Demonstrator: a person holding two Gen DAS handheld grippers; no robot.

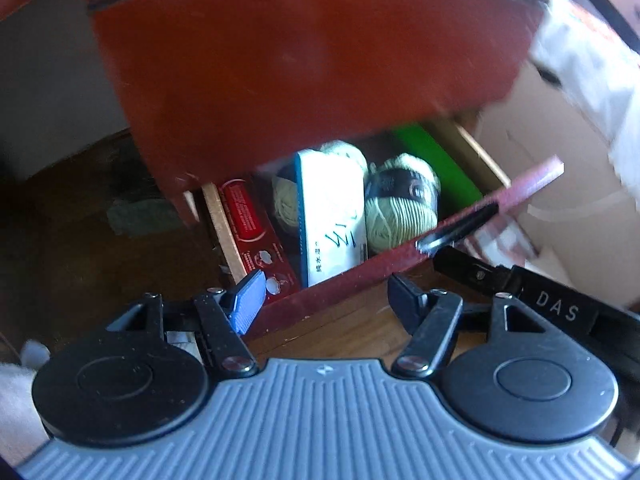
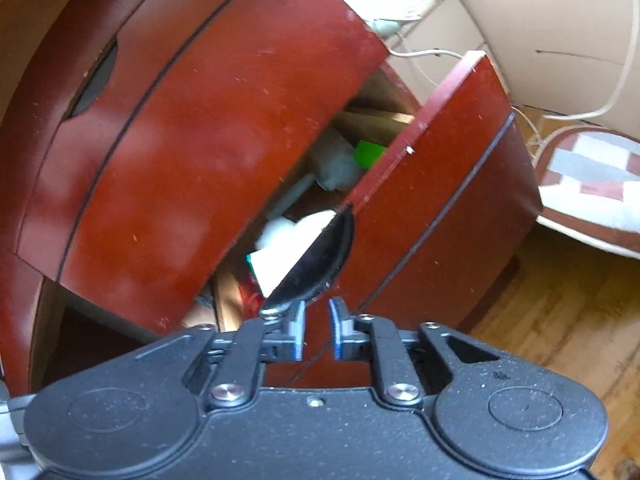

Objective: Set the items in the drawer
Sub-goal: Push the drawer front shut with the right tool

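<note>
Left wrist view: the drawer (image 1: 384, 258) stands partly pulled out of the red cabinet (image 1: 304, 64), and it is already full. Inside, from its left wall, lie a red box (image 1: 256, 236), a white box (image 1: 336, 216) on edge, and yarn balls (image 1: 400, 200) against a green item (image 1: 432, 160) at the far end. The left gripper (image 1: 328, 300) hangs just outside the drawer front, its fingers (image 1: 250, 300) apart and empty. The other tool's black arm reaches in from the right to the dark handle (image 1: 460, 228) on the front.

Right wrist view: the right gripper (image 2: 318, 334) sits just below the drawer's half-round handle (image 2: 316, 260), fingers (image 2: 298, 332) parted only a little, with nothing pinched between them; the left one looks to touch the handle's lower edge. The same white box (image 2: 280, 260) and green item (image 2: 370, 154) show through the gap between drawer front and cabinet.

By my reading the items are in, and the step in hand is closing. The next move calls for a straight push on the drawer front, square to the cabinet, with nothing standing above the drawer's rim.
</note>
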